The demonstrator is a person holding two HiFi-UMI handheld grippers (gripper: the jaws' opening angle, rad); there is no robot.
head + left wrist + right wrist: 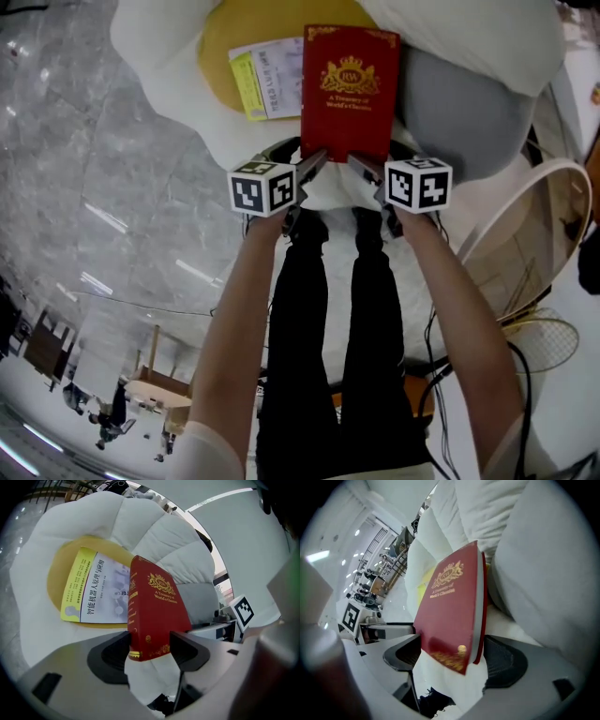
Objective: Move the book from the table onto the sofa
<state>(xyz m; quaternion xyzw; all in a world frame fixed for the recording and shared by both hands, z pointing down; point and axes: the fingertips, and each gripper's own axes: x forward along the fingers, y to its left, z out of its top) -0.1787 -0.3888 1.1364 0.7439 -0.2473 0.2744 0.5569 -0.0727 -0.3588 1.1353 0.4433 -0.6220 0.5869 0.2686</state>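
Observation:
A red hardback book (349, 89) with gold print lies on the white sofa (159, 47), its far end pointing at the back cushions. Both grippers are at its near edge. My left gripper (314, 162) is at the near left corner, and in the left gripper view its jaws (150, 646) press on the spine and cover of the book (154, 611). My right gripper (364, 167) straddles the near right corner. In the right gripper view the book (450, 616) stands between that gripper's jaws (450, 651), with a gap at the right pad.
A yellow cushion (225, 37) carries a white and yellow booklet (267, 80) just left of the book. A grey cushion (459, 112) lies to the right. A round white frame (553, 216) and a racket (544, 342) are at the right, and marble floor (94, 187) is at the left.

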